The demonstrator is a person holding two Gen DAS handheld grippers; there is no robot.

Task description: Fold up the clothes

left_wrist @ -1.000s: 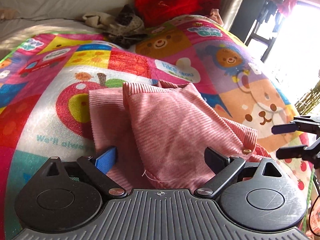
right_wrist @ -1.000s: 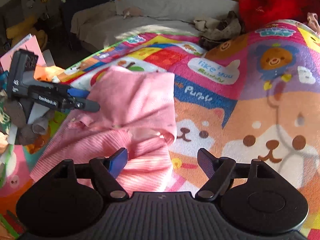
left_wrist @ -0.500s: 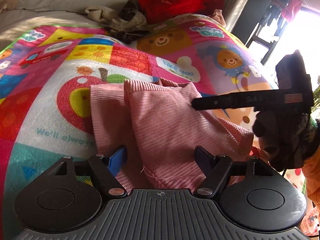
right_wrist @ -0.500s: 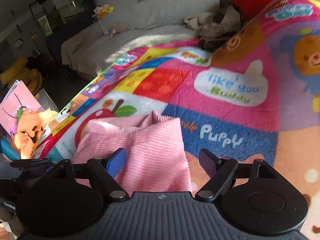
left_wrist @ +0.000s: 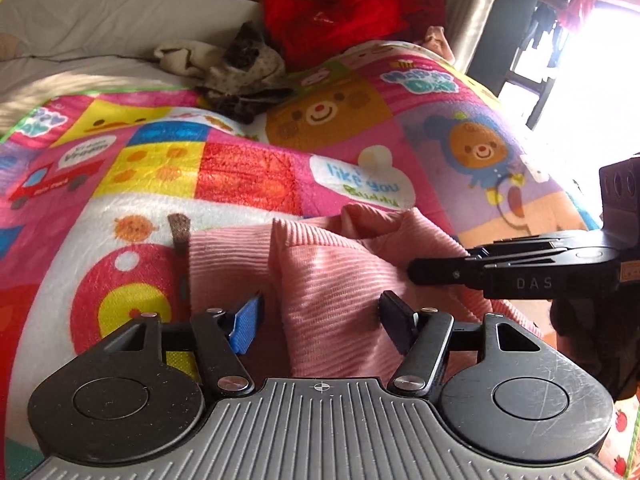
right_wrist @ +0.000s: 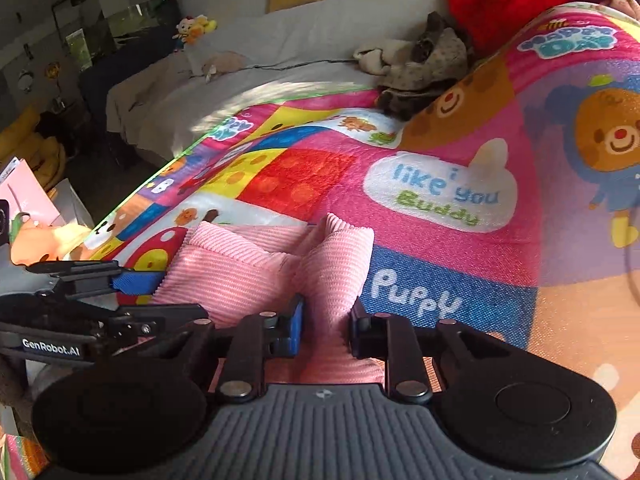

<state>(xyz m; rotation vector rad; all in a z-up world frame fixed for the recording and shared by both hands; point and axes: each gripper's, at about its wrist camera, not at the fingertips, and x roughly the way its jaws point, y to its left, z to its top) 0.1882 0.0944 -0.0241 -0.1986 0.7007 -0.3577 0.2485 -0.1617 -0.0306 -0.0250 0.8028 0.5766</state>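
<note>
The near edge of the pink ribbed garment is hidden behind both gripper bodies. It lies bunched on the cartoon-print blanket (bears, a puppy). The right gripper reaches in level from the right, fingers pinching a raised fold of it. The left gripper stands spread over the cloth, gripping nothing
</note>
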